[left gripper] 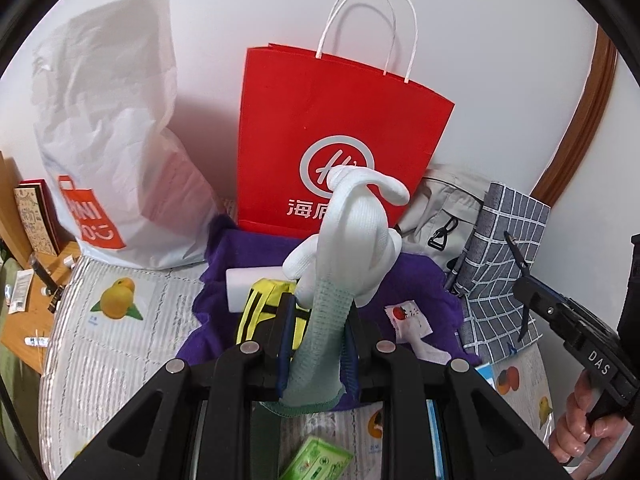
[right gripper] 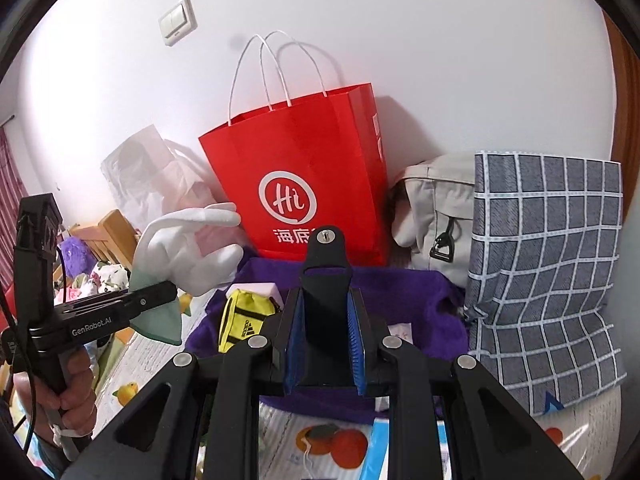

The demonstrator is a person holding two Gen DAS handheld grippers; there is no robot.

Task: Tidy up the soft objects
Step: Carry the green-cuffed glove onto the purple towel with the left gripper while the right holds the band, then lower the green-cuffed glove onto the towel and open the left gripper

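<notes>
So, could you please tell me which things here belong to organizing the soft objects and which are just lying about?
Belongs to the job:
- white glove, held in the left gripper
- purple towel
- yellow pouch
- red paper bag

Lying about:
- checked cloth bag
- beige backpack
- white plastic bag
- green packet

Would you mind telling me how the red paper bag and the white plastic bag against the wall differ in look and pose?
The red paper bag stands stiff and upright with crisp flat sides; the white plastic bag is crumpled and slumps. The red paper bag has white twisted-cord handles standing above its mouth; no such handles show on the white plastic bag. Its logo is a white circle; the plastic bag's is an orange patch. Both rest against the wall.
</notes>
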